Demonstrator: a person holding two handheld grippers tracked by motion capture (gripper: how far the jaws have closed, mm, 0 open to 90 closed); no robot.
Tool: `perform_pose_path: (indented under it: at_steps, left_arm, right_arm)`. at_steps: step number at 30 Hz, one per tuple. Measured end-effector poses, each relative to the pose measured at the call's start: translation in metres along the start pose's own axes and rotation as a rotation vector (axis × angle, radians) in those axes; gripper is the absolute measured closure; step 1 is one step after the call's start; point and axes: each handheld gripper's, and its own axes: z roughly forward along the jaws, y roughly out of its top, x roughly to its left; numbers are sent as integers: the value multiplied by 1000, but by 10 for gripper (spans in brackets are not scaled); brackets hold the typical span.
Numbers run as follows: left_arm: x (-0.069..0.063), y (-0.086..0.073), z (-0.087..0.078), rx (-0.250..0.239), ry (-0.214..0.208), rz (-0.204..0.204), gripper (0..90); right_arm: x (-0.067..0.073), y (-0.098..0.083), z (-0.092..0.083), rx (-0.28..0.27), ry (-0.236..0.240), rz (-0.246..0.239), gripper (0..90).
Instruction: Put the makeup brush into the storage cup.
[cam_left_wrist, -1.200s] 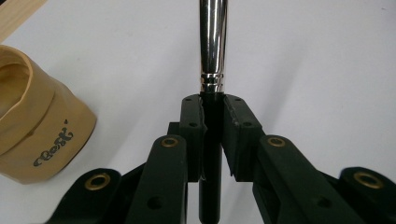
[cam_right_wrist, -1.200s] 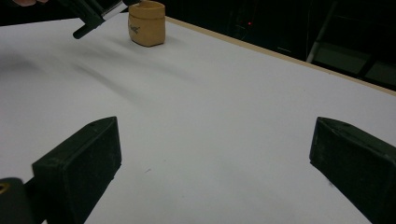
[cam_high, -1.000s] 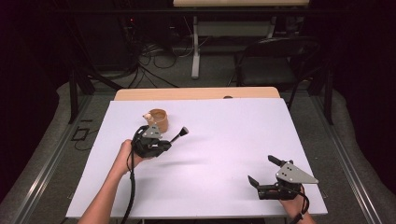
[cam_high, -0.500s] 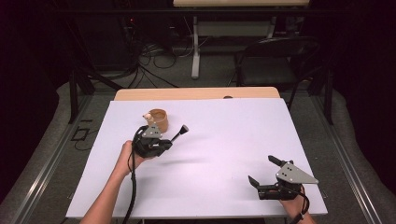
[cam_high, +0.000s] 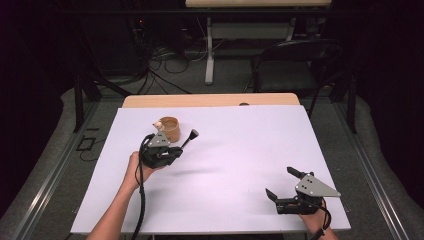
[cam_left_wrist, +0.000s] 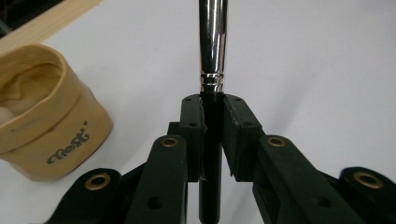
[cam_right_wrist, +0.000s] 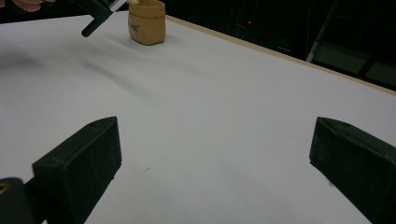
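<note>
Left gripper (cam_left_wrist: 212, 121) pinches brush (cam_left_wrist: 211, 46) beside pouch (cam_left_wrist: 44, 112); right gripper (cam_right_wrist: 215, 158) spread.

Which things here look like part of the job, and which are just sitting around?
In use, judging by the grip:
- brush, clamped in the left gripper
- tan pouch, right beside it

Idle:
- right gripper, open, holding nothing
- chair behind the table

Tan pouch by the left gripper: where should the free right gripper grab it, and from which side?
Judging by its pose, take the tan pouch by its rolled rim, coming from above. It stands upright with its mouth open, and the soft walls should pinch easily. The right gripper is open; the left gripper holds a brush.
</note>
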Motion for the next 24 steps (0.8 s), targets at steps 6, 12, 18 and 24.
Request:
perform_pose_path:
  at_steps: [6,12,18,24]
  left_arm:
    - [2,-2,-1,-42,40,-25,788]
    - [4,-4,-4,-90,81,-53,789]
    - [7,-6,-4,-134,121,-80,789]
    - [9,-8,-2,-161,151,-96,789]
  right_arm:
    - [0,0,1,-1,0,-2,16]
    - [0,0,0,0,2,-4,16]
    - [0,0,2,3,4,-6,16]
    - [0,0,2,9,4,-2,16]
